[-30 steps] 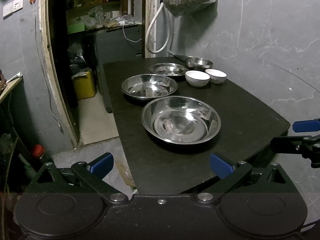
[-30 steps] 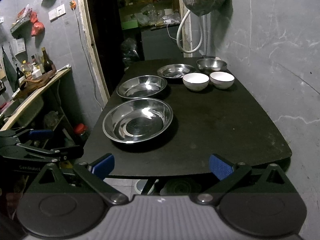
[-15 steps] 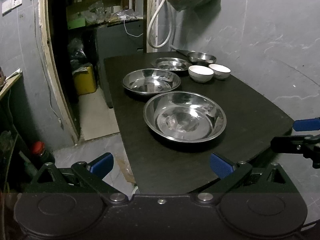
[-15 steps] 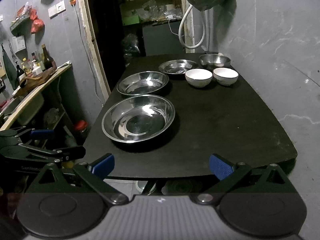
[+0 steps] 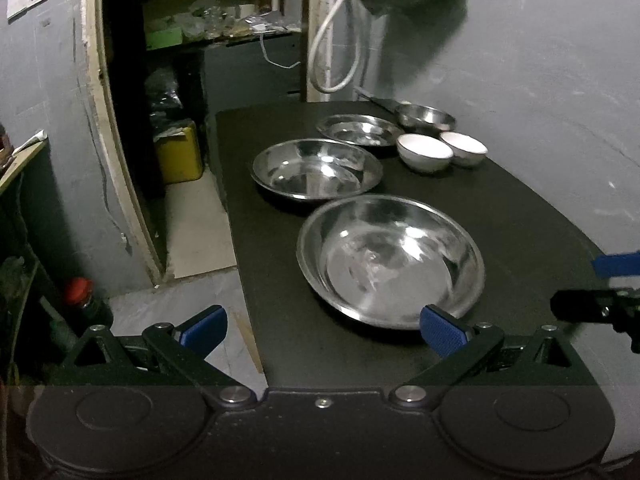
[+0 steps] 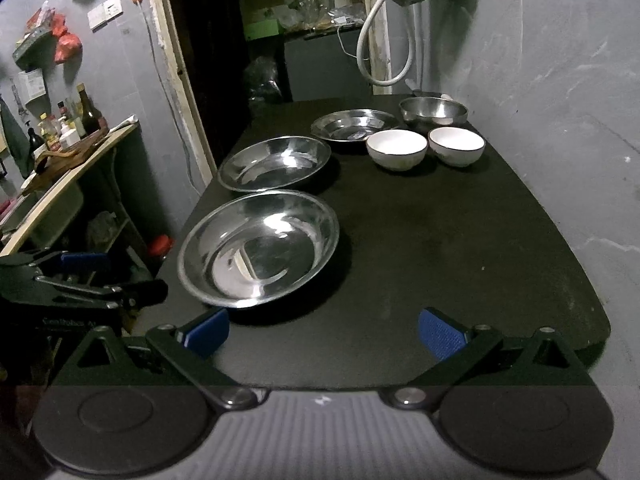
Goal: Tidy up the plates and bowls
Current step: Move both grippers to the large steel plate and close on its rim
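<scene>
Your left claw (image 5: 322, 330) and right claw (image 6: 322, 330) both gape, holding nothing, at the tabletop's (image 6: 460, 240) near edge; the nearest steel plate (image 5: 390, 260) sits just ahead, white bowls (image 6: 396, 149) toward the far edge.

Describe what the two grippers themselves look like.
Both are matte black, with angular linkage arms, triangular cut-outs and silver pivot screws. Each finger ends in a ribbed blue pad. The left gripper has a smooth black body; the right gripper has a ribbed grey one. No cables show.
</scene>
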